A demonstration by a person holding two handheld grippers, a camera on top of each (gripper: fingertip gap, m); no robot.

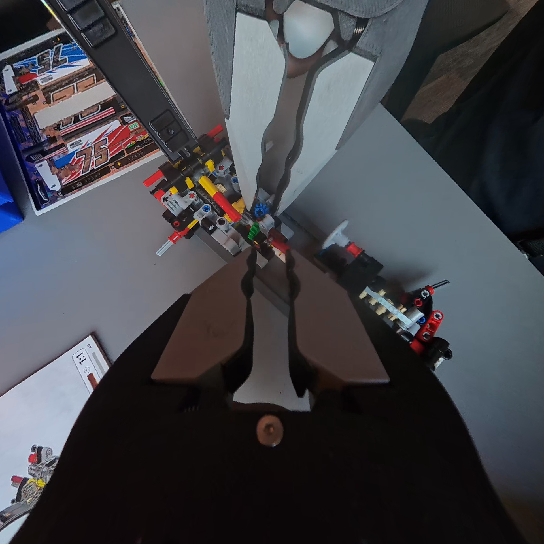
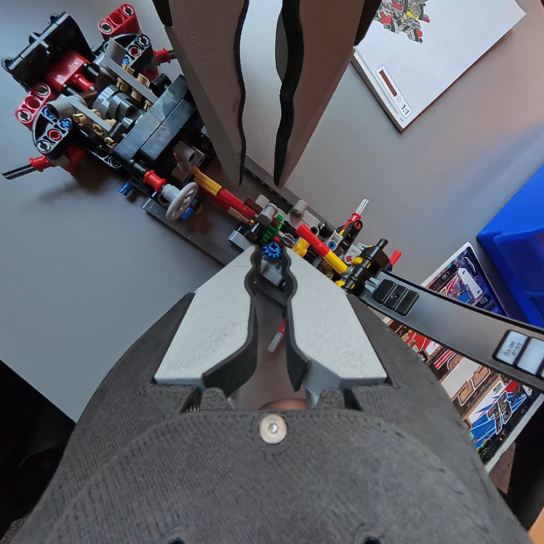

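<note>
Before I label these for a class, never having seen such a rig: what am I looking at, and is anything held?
Two hand-held grippers, each with its own camera looking along its jaws, face each other over a grey table. One picture comes from the left gripper, the other from the right gripper. Between them lies a toy brick model. The right jaws sit around a grey piece under a blue gear; whether they pinch it is unclear. The left jaws are slightly apart at the model's end. A booklet lies nearby.
</note>
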